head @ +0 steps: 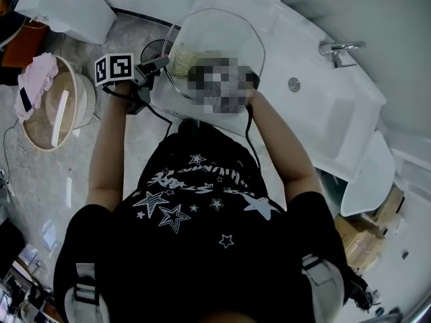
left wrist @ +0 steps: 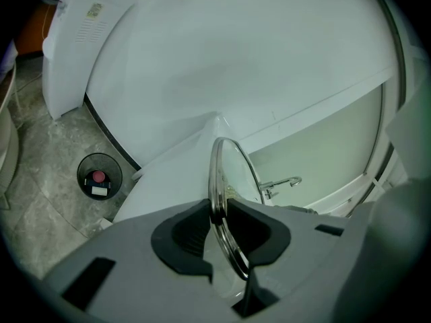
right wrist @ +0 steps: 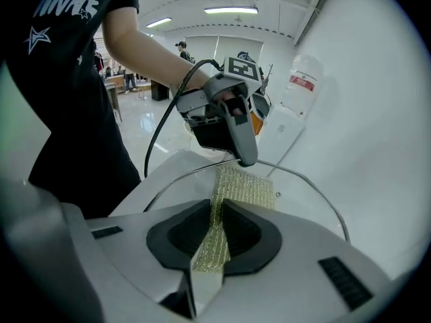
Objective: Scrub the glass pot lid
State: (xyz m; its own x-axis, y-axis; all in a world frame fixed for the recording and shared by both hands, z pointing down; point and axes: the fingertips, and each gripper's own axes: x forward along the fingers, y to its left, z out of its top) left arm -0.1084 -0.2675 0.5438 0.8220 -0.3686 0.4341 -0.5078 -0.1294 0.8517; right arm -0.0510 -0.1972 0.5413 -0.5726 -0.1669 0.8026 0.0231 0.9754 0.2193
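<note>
Scouring pad seemingly against glass lid

Open white surface lies between the glass lid and the faucet.

light: even, ceiling strips | edges: fisheye-dark corners | blur: perhaps slight

No word can be read for certain. The black T-shirt carries white stars and slanted lettering, too stylised to spell out. The marker cube shows only black-and-white square patterns. A red-and-white label, upper right, and a small sticker on a white box, upper left, are too small to read.
</note>
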